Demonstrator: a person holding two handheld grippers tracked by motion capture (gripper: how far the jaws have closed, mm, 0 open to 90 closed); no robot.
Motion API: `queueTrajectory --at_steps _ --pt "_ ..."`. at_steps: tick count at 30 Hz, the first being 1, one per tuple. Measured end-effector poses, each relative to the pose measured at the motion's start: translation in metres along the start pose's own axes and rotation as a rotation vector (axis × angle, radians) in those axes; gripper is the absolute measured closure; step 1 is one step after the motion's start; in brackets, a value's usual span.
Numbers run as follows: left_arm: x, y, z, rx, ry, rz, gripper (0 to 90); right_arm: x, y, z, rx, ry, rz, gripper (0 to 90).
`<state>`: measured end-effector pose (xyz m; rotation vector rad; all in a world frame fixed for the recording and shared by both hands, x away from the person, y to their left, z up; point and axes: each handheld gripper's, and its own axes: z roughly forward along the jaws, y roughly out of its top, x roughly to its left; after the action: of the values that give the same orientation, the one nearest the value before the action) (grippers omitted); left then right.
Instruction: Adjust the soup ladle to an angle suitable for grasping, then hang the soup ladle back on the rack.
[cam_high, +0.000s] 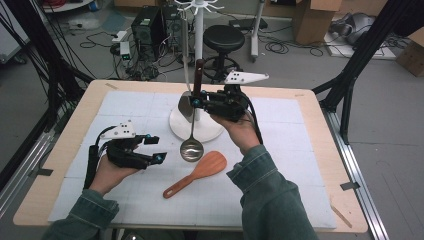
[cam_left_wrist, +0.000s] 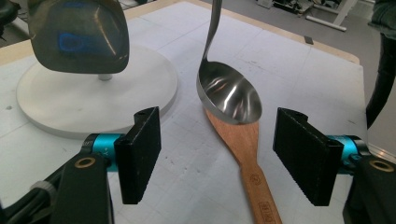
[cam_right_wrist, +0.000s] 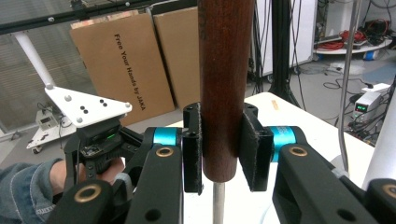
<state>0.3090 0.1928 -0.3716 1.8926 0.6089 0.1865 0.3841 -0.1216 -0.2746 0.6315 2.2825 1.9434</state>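
A steel ladle (cam_high: 191, 149) with a dark wooden handle (cam_high: 198, 70) hangs upright over the mat. My right gripper (cam_high: 196, 102) is shut on that handle (cam_right_wrist: 225, 84), the pads pressing both sides just above the metal shaft (cam_right_wrist: 217, 205). The ladle's bowl (cam_left_wrist: 229, 95) hovers over the head of a wooden spatula (cam_left_wrist: 250, 154), which lies flat on the mat (cam_high: 197, 173). My left gripper (cam_high: 154, 148) rests low at the left, pointing toward the bowl. Its jaws (cam_left_wrist: 219, 156) stand open with nothing between the pads.
A white utensil stand with a round base (cam_high: 196, 125) and a pole (cam_high: 199, 30) rises just behind the ladle. A metal turner blade (cam_left_wrist: 79, 35) hangs from it above the base. A white mat (cam_high: 125, 105) covers the wooden table; a stool and cables lie beyond.
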Motion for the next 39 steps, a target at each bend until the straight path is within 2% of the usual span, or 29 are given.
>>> queueTrajectory --at_steps 11,26,39 --pt "0.002 -0.001 -0.006 0.000 0.013 0.000 31.8 -0.007 0.013 0.002 0.001 -0.010 -0.013 73.3" --pt "0.003 -0.004 -0.009 0.004 0.023 -0.001 30.9 -0.015 0.026 0.008 0.010 0.002 -0.026 73.3" --pt "0.005 -0.006 -0.012 -0.002 0.027 -0.006 30.9 -0.022 0.049 0.011 0.001 0.004 -0.050 73.3"
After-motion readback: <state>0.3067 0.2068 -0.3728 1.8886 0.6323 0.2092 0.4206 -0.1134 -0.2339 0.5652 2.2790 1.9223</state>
